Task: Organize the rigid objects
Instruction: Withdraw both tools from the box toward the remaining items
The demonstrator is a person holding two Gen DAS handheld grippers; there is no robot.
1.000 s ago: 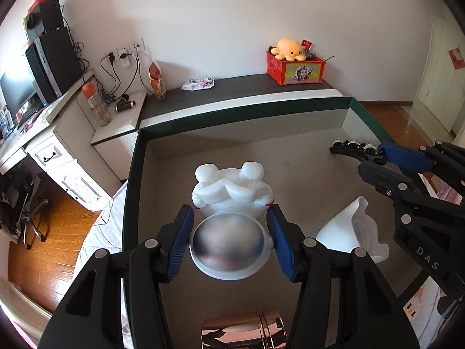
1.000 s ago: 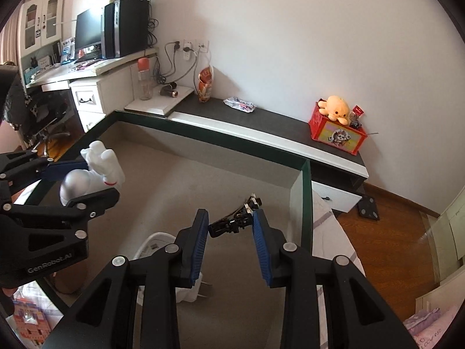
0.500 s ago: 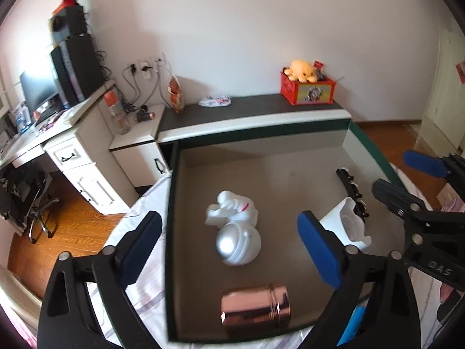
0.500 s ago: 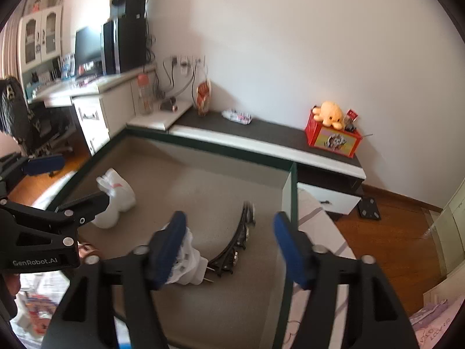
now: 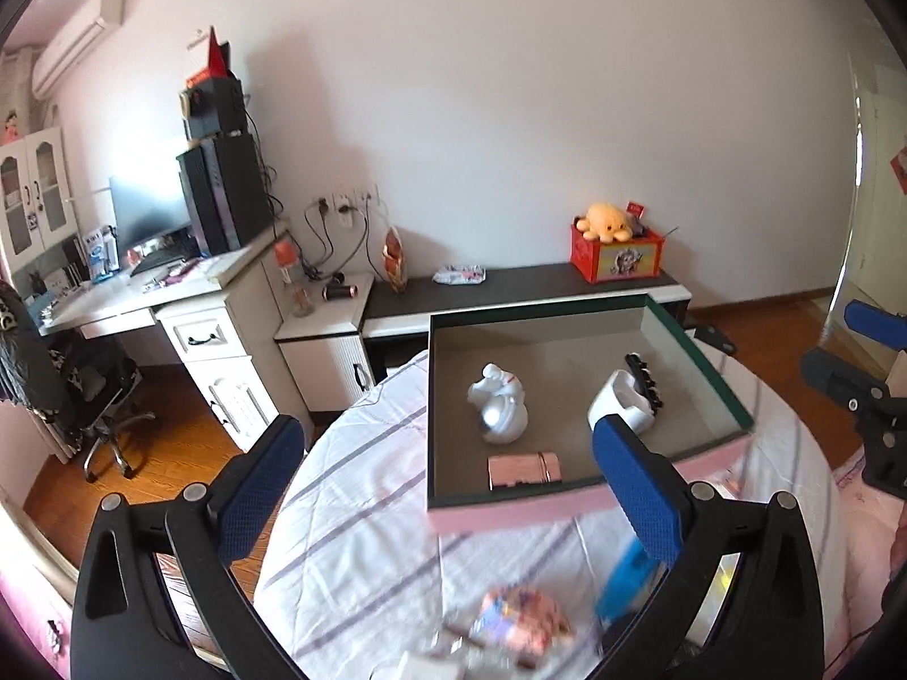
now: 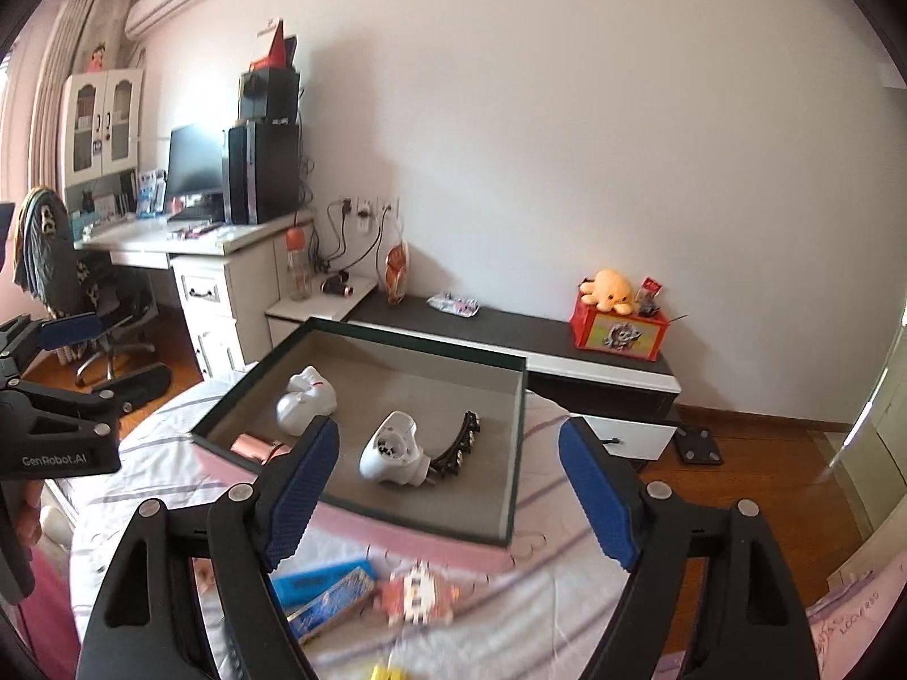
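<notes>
Left wrist view looks down on the dark-rimmed tray (image 5: 703,360) lying on a striped bedspread (image 5: 363,510), and it alone shows the tray's near pink edge end to end, with the rose-gold tin (image 5: 524,470) lying just behind it. Right wrist view sees the same tray (image 6: 518,453) from the other side and shows what the first blurs: the black toothed hair clip (image 6: 456,447) touching the white plug adapter (image 6: 391,447), and the white figurine (image 6: 306,399) lying apart from them near the far left wall. On the bedspread in front of the tray, this view also makes out a blue flat box (image 6: 323,586) and a small pixel-block toy (image 6: 416,598), both smeared in the left view.

Left gripper (image 5: 453,487) hangs above the bed, tilted downward toward the tray; its jaws are opening, spread wide, with nothing between the blue pads. Right gripper (image 6: 448,498) holds a like downward tilt; its jaws are opening too, and nothing is between them. Each gripper shows at the edge of the other's view. A person's fingers (image 6: 25,515) wrap the left handle at the frame's edge.
</notes>
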